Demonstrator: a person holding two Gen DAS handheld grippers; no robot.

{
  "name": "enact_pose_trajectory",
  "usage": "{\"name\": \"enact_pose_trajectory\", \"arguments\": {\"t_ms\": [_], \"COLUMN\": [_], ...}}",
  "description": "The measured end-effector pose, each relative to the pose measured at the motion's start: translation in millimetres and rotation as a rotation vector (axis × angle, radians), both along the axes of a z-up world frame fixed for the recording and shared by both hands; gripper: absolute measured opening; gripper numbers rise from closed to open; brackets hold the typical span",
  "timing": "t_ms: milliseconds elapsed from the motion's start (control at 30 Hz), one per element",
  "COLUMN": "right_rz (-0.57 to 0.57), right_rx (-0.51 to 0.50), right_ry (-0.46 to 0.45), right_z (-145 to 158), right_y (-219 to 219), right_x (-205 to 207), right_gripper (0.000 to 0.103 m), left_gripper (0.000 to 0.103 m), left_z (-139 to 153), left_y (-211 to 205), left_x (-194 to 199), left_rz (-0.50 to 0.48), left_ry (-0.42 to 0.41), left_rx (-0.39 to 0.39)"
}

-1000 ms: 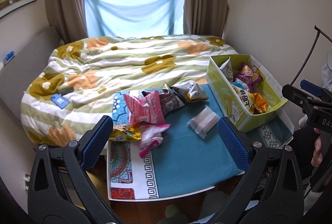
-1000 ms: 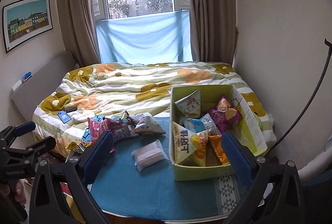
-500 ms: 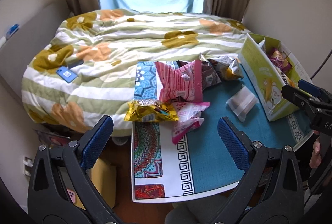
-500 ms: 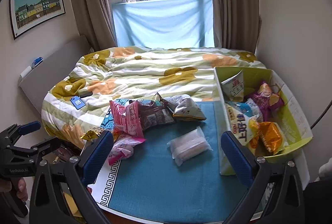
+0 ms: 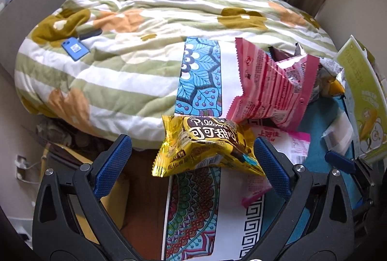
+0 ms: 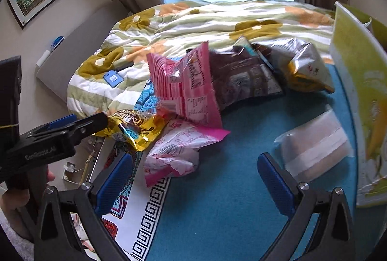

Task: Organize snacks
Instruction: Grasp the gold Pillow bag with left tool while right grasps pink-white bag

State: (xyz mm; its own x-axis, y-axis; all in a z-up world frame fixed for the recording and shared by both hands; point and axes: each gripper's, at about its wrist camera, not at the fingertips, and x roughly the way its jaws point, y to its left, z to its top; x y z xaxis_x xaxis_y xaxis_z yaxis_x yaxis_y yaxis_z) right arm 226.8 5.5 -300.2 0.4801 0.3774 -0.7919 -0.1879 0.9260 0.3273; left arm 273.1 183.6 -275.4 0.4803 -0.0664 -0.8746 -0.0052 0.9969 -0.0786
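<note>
A yellow cocoa snack bag (image 5: 205, 142) lies at the table's left edge, between the open jaws of my left gripper (image 5: 191, 157); it also shows in the right wrist view (image 6: 133, 125). Behind it lie a pink bag (image 5: 273, 89), a white and pink bag (image 6: 179, 147), a brown bag (image 6: 241, 77), a silver and yellow bag (image 6: 307, 70) and a clear wrapped pack (image 6: 314, 147). My right gripper (image 6: 196, 176) is open and empty over the teal cloth (image 6: 229, 200). The green snack box (image 6: 358, 82) stands at the right.
The table stands against a bed with a flowered quilt (image 5: 121, 55). A blue phone (image 5: 75, 49) lies on the quilt. The left gripper's body (image 6: 53, 142) shows at the left of the right wrist view. Floor clutter lies below the table's left edge.
Both grippers have moved down and forward toward the snacks. My left gripper has closed in on the yellow bag, which now sits between its jaws. The right one swung left, away from the box.
</note>
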Motion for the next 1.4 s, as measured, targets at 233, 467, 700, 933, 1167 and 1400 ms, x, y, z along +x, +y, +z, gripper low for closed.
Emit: {"name": "enact_pose_trajectory", "arguments": {"t_ms": [233,467,700,933,1167,1400], "right_rz": [0.070,0.101,0.117,0.137,0.189,0.192], "right_rx": [0.036,0.026,-0.003,-0.035,-0.035,-0.065], "right_ry": [0.067,0.076,0.057,0.034,0.007,-0.003], "right_z": [-30.6,-38.8,-38.4,-39.8,-39.6,-37.6], "right_y": [24.5,32.4,34.0,36.0,41.8,33.4], "right_x": [16.8,26.2,29.3,27.6,24.3,15.4], "right_gripper": [0.103,0.103,0.103,0.097,0.068,0.056], "left_gripper": [0.100,0.082,0.074,0.062,0.057,0.055], "left_z": [-34.2,-42.3,-34.0,-24.6,-16.0,-12.2], "left_y": [-1.4,-8.2,-21.0,-18.9,-14.4,-13.9], "left_x": [23.9,31.7,29.0,26.2,22.4,17.4], "left_rz": [-0.015,-0.044,-0.090,-0.088,-0.064,-0.054], "left_ry": [0.082,0.096,0.068,0.043,0.021,0.020], "left_rx": [-0.028,-0.049,0.023,0.018,-0.011,-0.064]}}
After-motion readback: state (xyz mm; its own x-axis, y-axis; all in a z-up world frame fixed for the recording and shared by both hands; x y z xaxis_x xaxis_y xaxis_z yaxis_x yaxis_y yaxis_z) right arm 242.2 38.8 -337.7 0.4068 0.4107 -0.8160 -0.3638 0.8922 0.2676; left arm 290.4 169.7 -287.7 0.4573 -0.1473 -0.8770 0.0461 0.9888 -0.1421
